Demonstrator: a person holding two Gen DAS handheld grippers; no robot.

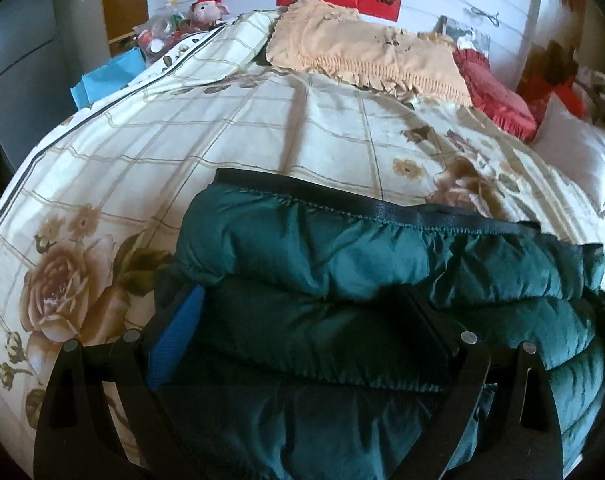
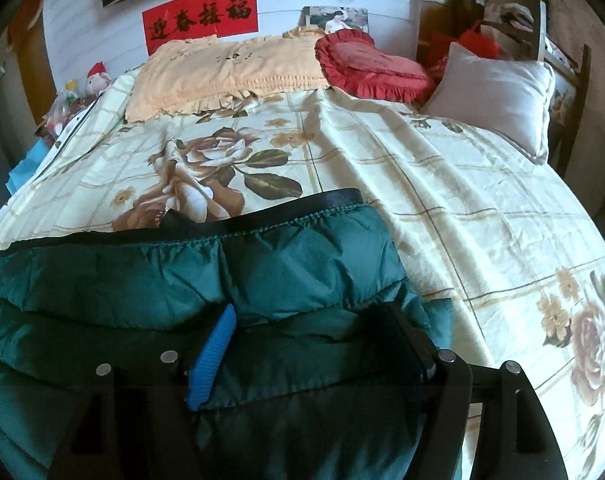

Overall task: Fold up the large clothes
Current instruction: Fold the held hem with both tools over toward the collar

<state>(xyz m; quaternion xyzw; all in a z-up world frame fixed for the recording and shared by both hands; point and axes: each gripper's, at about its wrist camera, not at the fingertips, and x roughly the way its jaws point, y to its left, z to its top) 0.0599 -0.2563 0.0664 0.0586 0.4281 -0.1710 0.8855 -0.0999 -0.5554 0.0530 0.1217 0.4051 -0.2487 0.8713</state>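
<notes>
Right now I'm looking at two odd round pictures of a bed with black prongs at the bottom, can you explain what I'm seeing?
Those prongs are two-finger grippers that a person holds, one in each hand. Each carries a wide-angle camera looking forward along its fingers, hence the curved look. One picture comes from the left gripper, the other from the right gripper. Both look across a bed with a floral bedspread. On it lies a dark green puffy jacket, with a beige pillow, a red cushion and a white pillow further back. Both grippers' fingers stand wide apart around a padded fold of the jacket; whether they squeeze it is unclear.
</notes>
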